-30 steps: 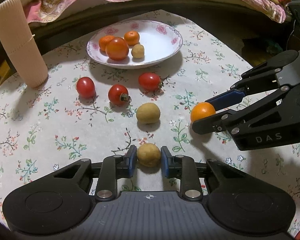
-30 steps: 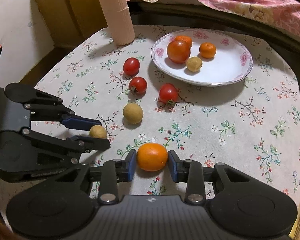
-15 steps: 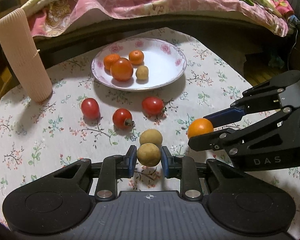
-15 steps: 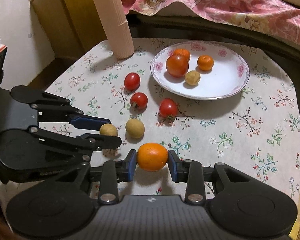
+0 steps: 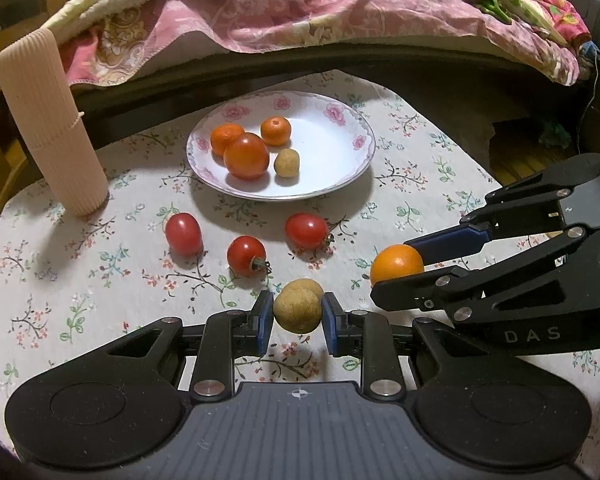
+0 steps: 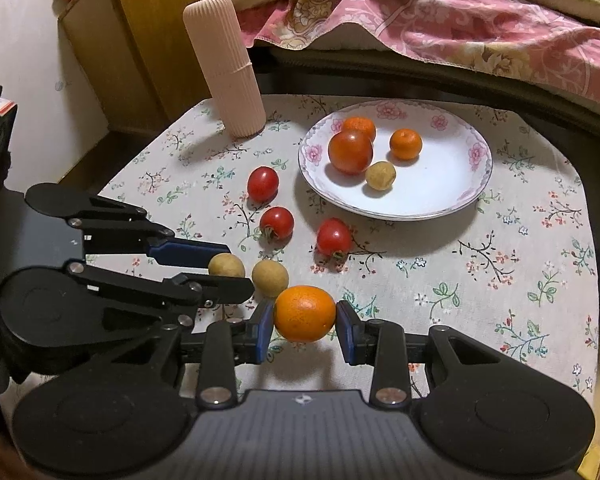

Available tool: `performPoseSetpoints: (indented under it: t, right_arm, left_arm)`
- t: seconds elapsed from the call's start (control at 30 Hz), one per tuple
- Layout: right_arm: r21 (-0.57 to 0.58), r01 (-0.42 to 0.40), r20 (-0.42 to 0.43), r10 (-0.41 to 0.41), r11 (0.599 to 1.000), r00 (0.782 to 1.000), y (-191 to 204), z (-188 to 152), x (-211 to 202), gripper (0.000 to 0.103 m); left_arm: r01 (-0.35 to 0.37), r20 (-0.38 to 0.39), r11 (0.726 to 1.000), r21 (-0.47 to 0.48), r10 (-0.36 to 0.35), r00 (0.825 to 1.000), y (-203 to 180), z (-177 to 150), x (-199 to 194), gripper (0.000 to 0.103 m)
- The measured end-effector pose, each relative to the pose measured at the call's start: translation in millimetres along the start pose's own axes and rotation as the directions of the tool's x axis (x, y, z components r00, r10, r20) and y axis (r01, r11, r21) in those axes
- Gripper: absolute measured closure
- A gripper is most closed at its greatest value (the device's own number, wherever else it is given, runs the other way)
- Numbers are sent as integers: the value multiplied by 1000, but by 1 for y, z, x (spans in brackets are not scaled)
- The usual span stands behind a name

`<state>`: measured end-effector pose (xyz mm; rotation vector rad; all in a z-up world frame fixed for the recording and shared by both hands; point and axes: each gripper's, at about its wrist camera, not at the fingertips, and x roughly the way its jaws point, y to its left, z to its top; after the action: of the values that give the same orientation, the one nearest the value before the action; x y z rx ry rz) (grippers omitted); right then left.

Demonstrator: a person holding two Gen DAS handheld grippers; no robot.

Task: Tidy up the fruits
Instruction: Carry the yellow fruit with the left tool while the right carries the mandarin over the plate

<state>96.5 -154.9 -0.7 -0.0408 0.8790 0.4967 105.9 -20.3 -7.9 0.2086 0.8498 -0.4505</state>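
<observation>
My left gripper [image 5: 296, 316] is shut on a small tan round fruit [image 5: 297, 312], held above the floral tablecloth. A second tan fruit [image 5: 306, 286] lies on the cloth just behind it. My right gripper [image 6: 305, 322] is shut on an orange [image 6: 305, 314], also lifted; in the left wrist view this orange [image 5: 396, 263] sits between the right fingers at the right. Three red tomatoes [image 5: 247, 255] lie between the grippers and the white flowered plate [image 5: 340, 176]. On the plate are a large orange-red tomato [image 5: 246, 156], two small oranges and one tan fruit [image 5: 287, 163].
A tall ribbed beige cylinder [image 5: 48, 124] stands at the table's far left. A dark sofa edge under a pink blanket [image 5: 300, 12] runs behind the table. A wooden cabinet [image 6: 140, 48] stands beyond the left corner. The table's right edge drops to the floor.
Both grippers have lifted off the cloth with their fruits and drawn back, so the plate and the blanket show fuller. The held tan fruit now hides part of the one on the cloth.
</observation>
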Motion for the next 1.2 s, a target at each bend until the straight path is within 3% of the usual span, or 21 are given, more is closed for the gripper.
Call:
performPoseSetpoints:
  t: [0.33,0.8,1.2]
  right_arm:
    - [22,19,27,-20,1000,999,-6,7,-2,67]
    - [46,67,114,-72,997,991,-36,44,3,67]
    - [43,77,115,-81,996,990,-65,66,37,67]
  left_arm:
    - [-17,39,1000,5,16,999,-1,14,-1,71]
    - [-54,117,999,-6,55,992,9,61,25,72]
    - [-83,94,996,-24,85,992,21,76,57,72]
